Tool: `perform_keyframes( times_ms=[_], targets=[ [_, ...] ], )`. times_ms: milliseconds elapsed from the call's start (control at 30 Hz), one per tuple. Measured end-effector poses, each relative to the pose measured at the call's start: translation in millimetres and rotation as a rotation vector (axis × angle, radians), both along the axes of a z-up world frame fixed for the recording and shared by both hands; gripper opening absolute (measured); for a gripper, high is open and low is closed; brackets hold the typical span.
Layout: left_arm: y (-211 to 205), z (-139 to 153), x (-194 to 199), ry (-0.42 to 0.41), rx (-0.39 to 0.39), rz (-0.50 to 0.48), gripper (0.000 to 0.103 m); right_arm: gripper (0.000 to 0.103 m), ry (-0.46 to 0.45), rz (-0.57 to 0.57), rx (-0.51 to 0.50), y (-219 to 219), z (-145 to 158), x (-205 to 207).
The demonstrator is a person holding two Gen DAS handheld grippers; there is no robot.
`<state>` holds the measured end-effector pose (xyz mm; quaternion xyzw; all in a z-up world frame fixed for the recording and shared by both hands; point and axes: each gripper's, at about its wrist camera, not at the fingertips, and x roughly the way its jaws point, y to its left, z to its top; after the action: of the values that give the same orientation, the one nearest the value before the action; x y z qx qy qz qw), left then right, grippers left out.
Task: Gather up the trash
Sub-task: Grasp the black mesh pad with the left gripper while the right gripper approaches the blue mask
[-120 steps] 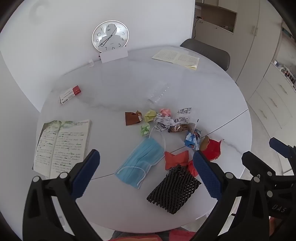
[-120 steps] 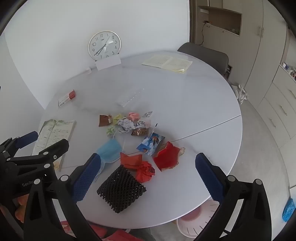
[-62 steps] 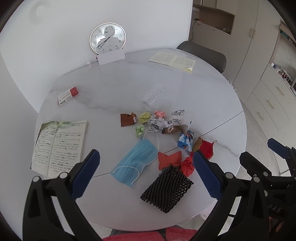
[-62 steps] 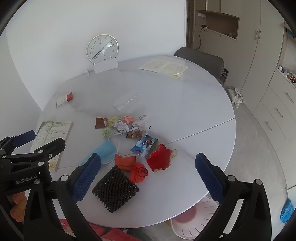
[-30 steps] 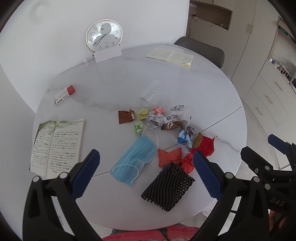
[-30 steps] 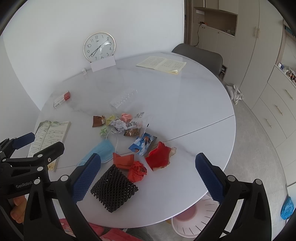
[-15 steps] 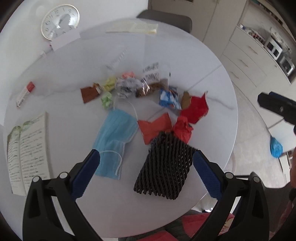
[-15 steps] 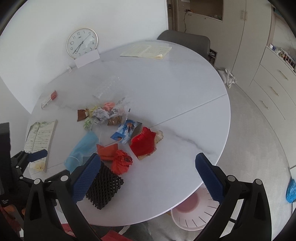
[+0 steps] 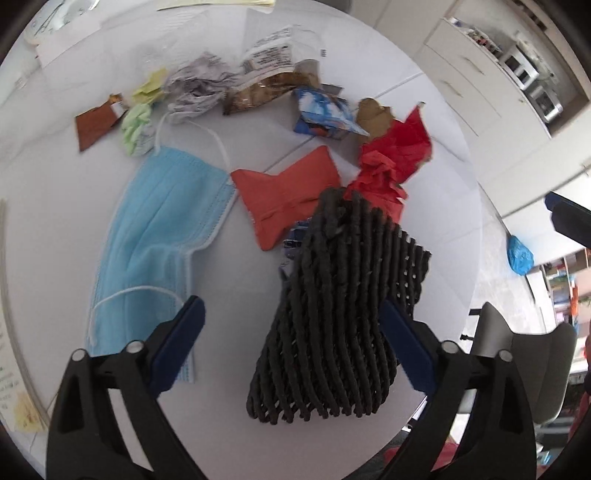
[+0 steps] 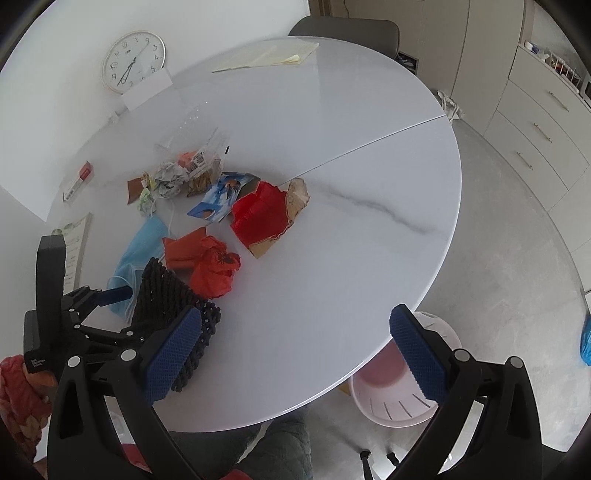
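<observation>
Left gripper [image 9: 291, 345] lower, jaws closing around black mesh [image 9: 343, 314] (seemingly untouched).

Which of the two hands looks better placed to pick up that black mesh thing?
Left. The left gripper has been closing with the black foam net between its jaws; the right gripper hangs open over bare table.

Round white marble-patterned table [image 10: 369, 192] with a straight seam across its top, standing on a pale grey floor [image 10: 517, 280]. A white wall [image 10: 55, 33] rises behind it, with a round wall clock [image 10: 133, 61] leaning against it. A grey chair [image 10: 343, 26] stands at the far edge. Beige drawer cabinets [image 10: 535, 122] line the right side. Even daylight throughout.
</observation>
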<state>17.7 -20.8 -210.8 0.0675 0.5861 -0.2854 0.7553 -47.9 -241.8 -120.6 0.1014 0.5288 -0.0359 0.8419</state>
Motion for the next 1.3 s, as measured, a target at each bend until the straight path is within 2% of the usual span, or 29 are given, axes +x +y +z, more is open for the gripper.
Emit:
perform_keyframes(
  times_ms=[67,100,167,267,400,567,700,833,900,1000,1067,1133,1200,1267,1300],
  targets=[
    [-3.8,-0.1,-4.6,-0.018,-0.004,-0.038,0.064,0.101,-0.003,0.006,-0.002,6.8,-0.9,-0.3],
    [-5.5,-0.7,-7.2,-0.016,-0.006,-0.056,0.058,0.101,-0.005,0.01,0.002,10.2,-1.0,-0.7],
    [-7.9,-2.4,-9.4,0.0,-0.012,-0.069,0.035,0.101,-0.005,0.016,0.006,15.6,-2.2,1.0],
    [-7.7,0.4,-13.4,0.016,-0.033,-0.06,0.018,0.101,-0.014,0.028,0.003,24.5,-0.8,1.9],
    [6.6,24.5,-20.2,-0.024,-0.062,-0.047,0.016,0.099,-0.039,0.06,0.029,38.1,2.9,5.1],
    [63.0,67.5,-24.2,-0.081,-0.098,0.019,0.015,0.094,-0.032,0.162,0.086,71.6,0.0,23.5],
    [129.4,95.8,-31.1,-0.13,-0.06,0.16,0.015,0.094,-0.018,0.245,0.148,113.3,-8.2,43.2],
    [177.7,106.3,-32.6,-0.173,0.01,0.324,0.015,0.094,0.016,0.297,0.182,169.0,-30.3,68.5],
    [199.6,109.0,-33.0,-0.18,0.013,0.39,0.015,0.092,0.023,0.357,0.158,197.1,-44.8,81.9],
    [224.0,108.1,-32.8,-0.186,0.012,0.446,0.015,0.083,0.04,0.483,0.012,237.1,-73.2,101.6],
    [236.7,105.6,-31.3,-0.182,0.004,0.475,0.015,0.076,0.056,0.539,-0.052,248.8,-88.7,113.0],
    [245.4,102.5,-30.8,-0.174,-0.009,0.499,0.015,0.076,0.083,0.585,-0.102,255.1,-102.7,124.3],
    [253.6,101.8,-31.9,-0.173,-0.017,0.515,0.015,0.073,0.057,0.619,-0.16,257.4,-106.5,130.0],
    [260.9,102.5,-30.9,-0.177,-0.02,0.526,0.015,0.058,0.053,0.633,-0.154,257.6,-104.2,133.3],
    [260.2,101.5,-30.3,-0.177,-0.022,0.528,0.015,0.054,0.049,0.634,-0.152,256.8,-103.2,132.2]
  ],
)
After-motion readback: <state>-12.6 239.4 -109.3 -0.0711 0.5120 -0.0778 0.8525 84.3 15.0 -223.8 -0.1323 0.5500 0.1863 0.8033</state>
